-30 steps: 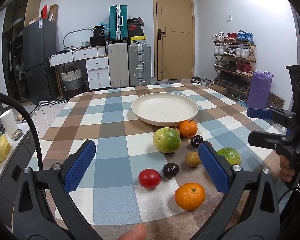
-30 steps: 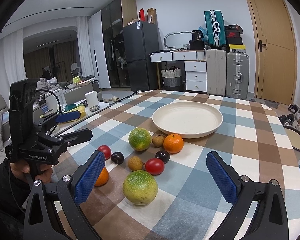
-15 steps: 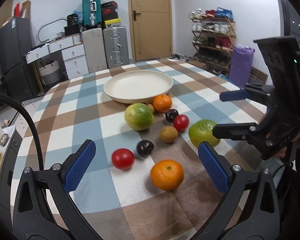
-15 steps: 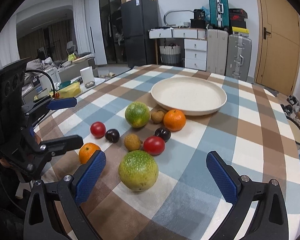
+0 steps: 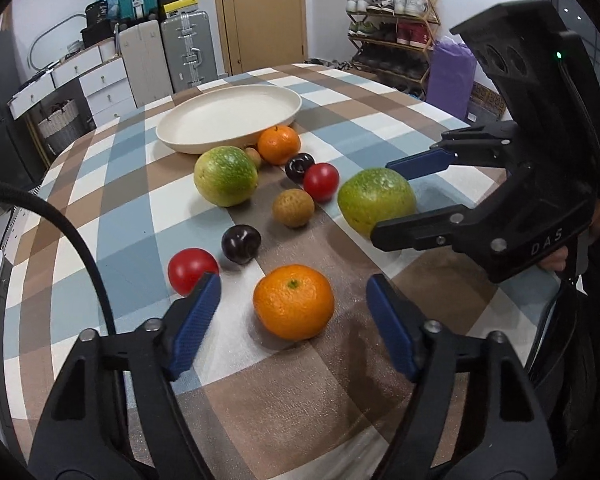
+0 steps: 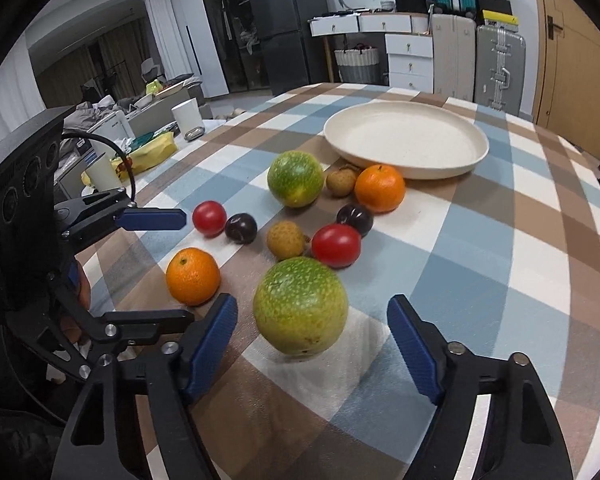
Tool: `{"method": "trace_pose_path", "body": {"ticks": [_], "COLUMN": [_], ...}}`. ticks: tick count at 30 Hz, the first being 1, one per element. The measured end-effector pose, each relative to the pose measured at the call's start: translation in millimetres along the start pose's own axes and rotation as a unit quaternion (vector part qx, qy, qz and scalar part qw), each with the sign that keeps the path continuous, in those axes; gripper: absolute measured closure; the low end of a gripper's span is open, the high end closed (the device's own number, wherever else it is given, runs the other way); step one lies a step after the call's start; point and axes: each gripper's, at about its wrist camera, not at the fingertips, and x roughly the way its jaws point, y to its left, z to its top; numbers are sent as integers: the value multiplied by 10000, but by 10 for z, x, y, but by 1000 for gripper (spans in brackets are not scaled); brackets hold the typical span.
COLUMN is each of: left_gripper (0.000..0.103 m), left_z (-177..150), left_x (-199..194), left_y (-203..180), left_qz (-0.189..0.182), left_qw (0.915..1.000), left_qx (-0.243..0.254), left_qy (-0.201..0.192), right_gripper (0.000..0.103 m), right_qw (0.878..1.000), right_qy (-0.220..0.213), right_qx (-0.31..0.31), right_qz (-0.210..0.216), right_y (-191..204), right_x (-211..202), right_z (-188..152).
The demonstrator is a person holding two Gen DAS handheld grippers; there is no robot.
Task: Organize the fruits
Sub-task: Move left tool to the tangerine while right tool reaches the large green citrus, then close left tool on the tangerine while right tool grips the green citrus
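On the checked tablecloth, a near orange [image 5: 294, 302] lies between the blue pads of my left gripper [image 5: 293, 284]. Its jaws are closing and gaps still show on both sides. A speckled green fruit [image 6: 300, 306] lies between the pads of my right gripper [image 6: 312, 302], also closing and not touching. Each view shows the other gripper: the right gripper [image 5: 381, 200] around the green fruit [image 5: 374, 200], the left gripper [image 6: 188, 266] around the orange [image 6: 192, 276]. The cream plate [image 5: 228, 116] [image 6: 404, 140] behind holds nothing.
Between the grippers and the plate lie a second green fruit [image 5: 225, 176], another orange [image 5: 279, 145], two tomatoes [image 5: 192, 270] [image 5: 321, 182], two dark plums [image 5: 241, 243] [image 5: 299, 166] and two small brown fruits [image 5: 293, 208]. A hand [image 5: 556, 258] holds the right gripper's handle.
Both grippers have sunk and tilted toward the table. The left now straddles the near orange, the right the near green fruit. Both pairs of jaws have narrowed.
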Motion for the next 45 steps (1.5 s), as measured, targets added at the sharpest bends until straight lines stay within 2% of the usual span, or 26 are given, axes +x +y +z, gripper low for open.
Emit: {"method": "trace_pose_path", "body": {"ticks": [4,8,10,17,25,32,39,45], "left_gripper": [54,64,64,65,65,65,65,65], "left_z": [-16,-16,-14,9,88,230,479,709], "left_x": [39,48,28,-32,-181,-299,-329,-202], "left_y": [20,30,51,63,120,214,419,584], "left_qz": [-113,-120,-185,-290,-135,231,614,850], "left_qw": [9998,9999,9997,9994,9989,9952,9865,9816], "left_qx": [-41,-39,-104,-187,-355,-604,-938,-1110], "left_qy": [127,112,114,1,-289,-739,-1197,-1298], "right_gripper": [33,44,52,53,53,53,53,53], "right_qw": [9999,9997,9998,9998,9992,9960,9913,9887], "right_qy": [46,52,60,-66,-365,-833,-1157,-1298], "right_qx": [117,183,140,116,183,335,602,698], "right_qz": [62,124,157,112,45,-14,-164,-272], "right_y": [-23,-42,-23,-11,-43,-127,-330,-470], "right_x": [34,37,39,-6,-126,-267,-336,-320], "right_z": [8,4,4,4,42,113,297,476]}}
